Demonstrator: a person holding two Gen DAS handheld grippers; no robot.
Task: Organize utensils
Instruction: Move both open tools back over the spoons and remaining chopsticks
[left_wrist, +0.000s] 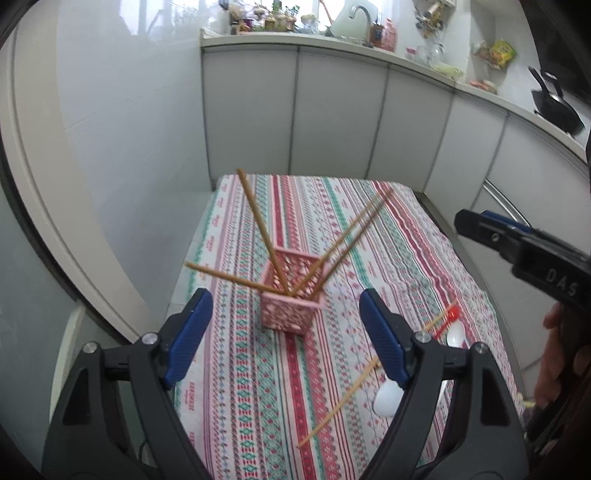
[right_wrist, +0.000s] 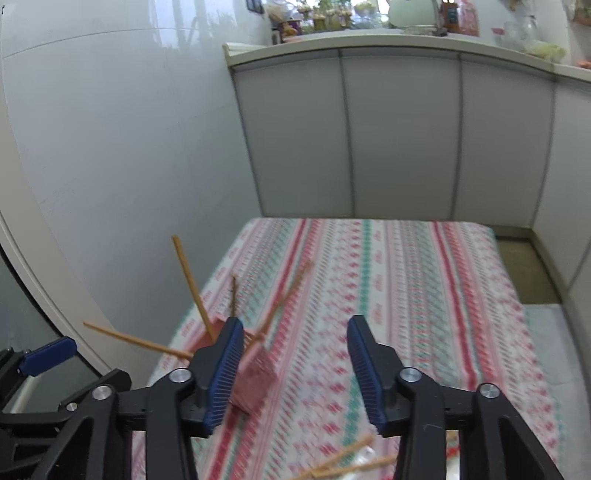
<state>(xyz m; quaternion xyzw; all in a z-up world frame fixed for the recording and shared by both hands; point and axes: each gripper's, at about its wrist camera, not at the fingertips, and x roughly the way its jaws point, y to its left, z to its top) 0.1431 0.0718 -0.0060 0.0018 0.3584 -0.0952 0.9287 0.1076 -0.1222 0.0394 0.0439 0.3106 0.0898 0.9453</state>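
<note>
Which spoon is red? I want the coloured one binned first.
The red spoon by the table's right edge, farther from the camera; both white spoons lie nearer.

A pink lattice basket (left_wrist: 290, 306) stands on a tablecloth (left_wrist: 258, 387) striped red, green and white. Right of the basket lie a red spoon (left_wrist: 448, 319) and white spoons (left_wrist: 388, 400); tan chopsticks (left_wrist: 258, 221) lean inside it.

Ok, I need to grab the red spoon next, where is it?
In the left wrist view, the red spoon lies on the tablecloth right of the pink basket, beside a white spoon.
</note>
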